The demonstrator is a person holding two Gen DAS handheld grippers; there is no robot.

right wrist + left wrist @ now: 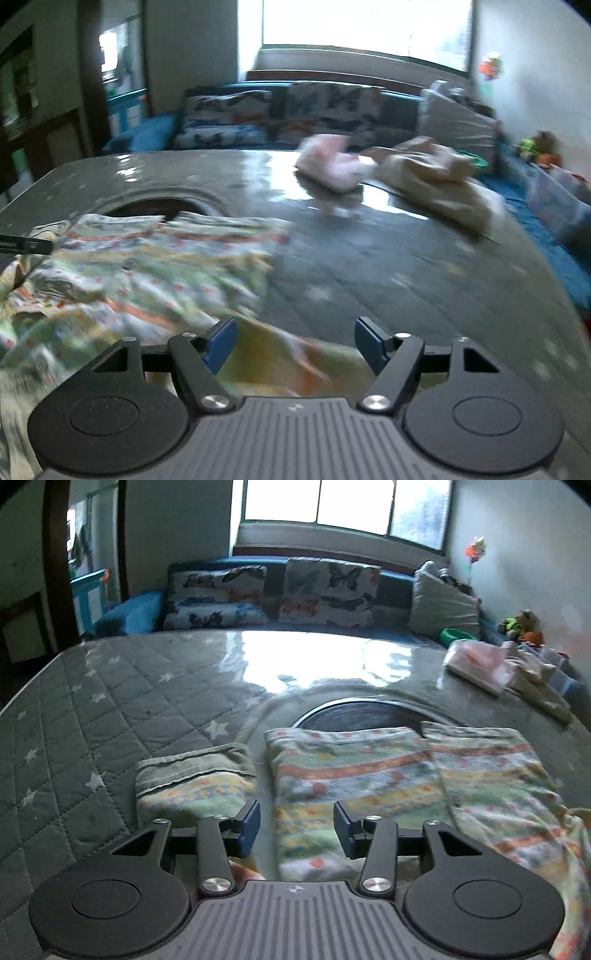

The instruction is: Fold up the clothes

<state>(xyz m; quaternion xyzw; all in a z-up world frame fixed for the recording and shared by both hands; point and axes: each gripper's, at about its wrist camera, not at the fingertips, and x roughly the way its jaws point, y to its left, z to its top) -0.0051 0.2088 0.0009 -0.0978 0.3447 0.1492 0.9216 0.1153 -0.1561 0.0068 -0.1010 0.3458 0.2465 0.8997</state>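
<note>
Left tongs (pixel 296 825) spread apart at lower centre of the left wrist view, gripping nothing, poised over the patterned garment (pixel 369 786). Garment spread on the quilted tabletop (pixel 110 701), filling the lower centre and lower right of the frame; lower edge hidden behind the tongs' body, right side cut off by the frame edge. Separate folded part with a ribbed cuff (pixel 192 764) at lower left, just beside the main part. Dark round opening (pixel 354 716) half covered by the garment's top edge.

Right tongs (pixel 295 343) likewise apart and empty at lower centre of the right wrist view. Garment at centre left there, heavily blurred, print unreadable. Pink folded bundle (pixel 332 166) and beige folded cloth (pixel 436 177) at upper right of centre, smeared, well apart from the garment.
</note>
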